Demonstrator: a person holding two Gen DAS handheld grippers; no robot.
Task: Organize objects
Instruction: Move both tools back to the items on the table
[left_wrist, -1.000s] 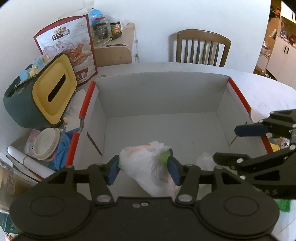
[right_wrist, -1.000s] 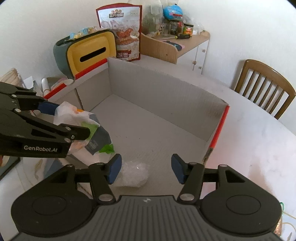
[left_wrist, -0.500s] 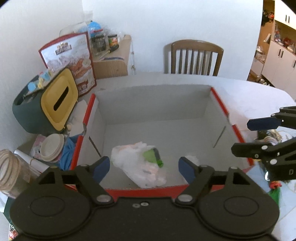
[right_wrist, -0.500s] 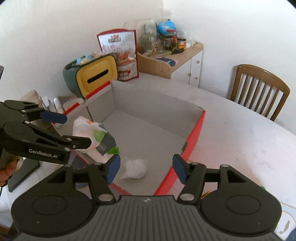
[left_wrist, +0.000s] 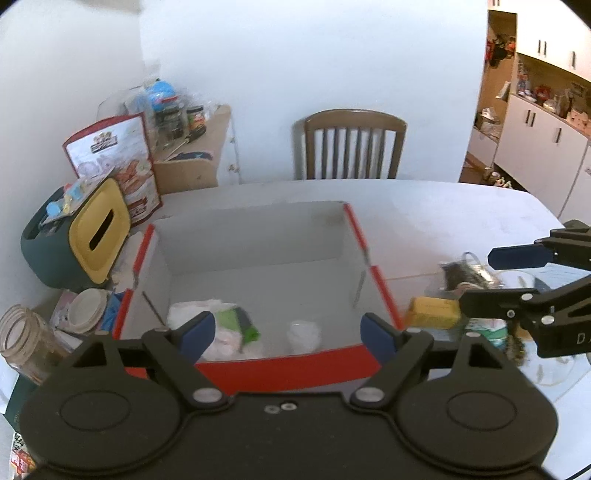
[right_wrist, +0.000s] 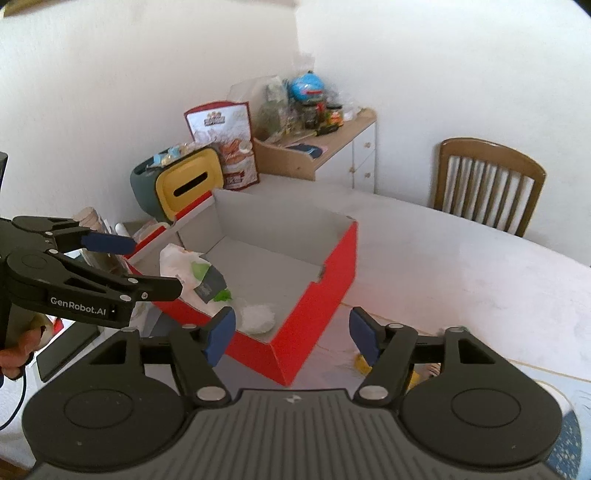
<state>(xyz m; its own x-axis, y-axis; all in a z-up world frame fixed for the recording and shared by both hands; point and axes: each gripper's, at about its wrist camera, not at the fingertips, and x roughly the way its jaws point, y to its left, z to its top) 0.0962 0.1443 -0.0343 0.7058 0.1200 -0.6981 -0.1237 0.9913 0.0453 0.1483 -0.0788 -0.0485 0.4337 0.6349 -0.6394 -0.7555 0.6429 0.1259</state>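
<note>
A red cardboard box (left_wrist: 288, 369) with a grey inside stands on the white table. In it lie a white plastic bag (left_wrist: 221, 328) with a green item and a small crumpled white wrap (left_wrist: 304, 334). My left gripper (left_wrist: 288, 332) hangs open above the box's near wall, holding nothing. In the right wrist view the box (right_wrist: 332, 266), the bag (right_wrist: 188, 266) and the wrap (right_wrist: 258, 315) show too. My right gripper (right_wrist: 291, 334) is open and empty, above the box's near corner. A yellow packet (left_wrist: 432, 314) and a dark bag (left_wrist: 465, 273) lie right of the box.
A teal tissue box with a yellow face (left_wrist: 74, 240), a snack pouch (left_wrist: 118, 162), a glass jar (left_wrist: 22, 339) and lids crowd the table left of the box. A wooden chair (left_wrist: 354, 147) and a cluttered side cabinet (left_wrist: 192, 162) stand behind.
My left gripper opened and let go of the white bag, which now lies in the box. Both grippers have pulled back and up from the box.
</note>
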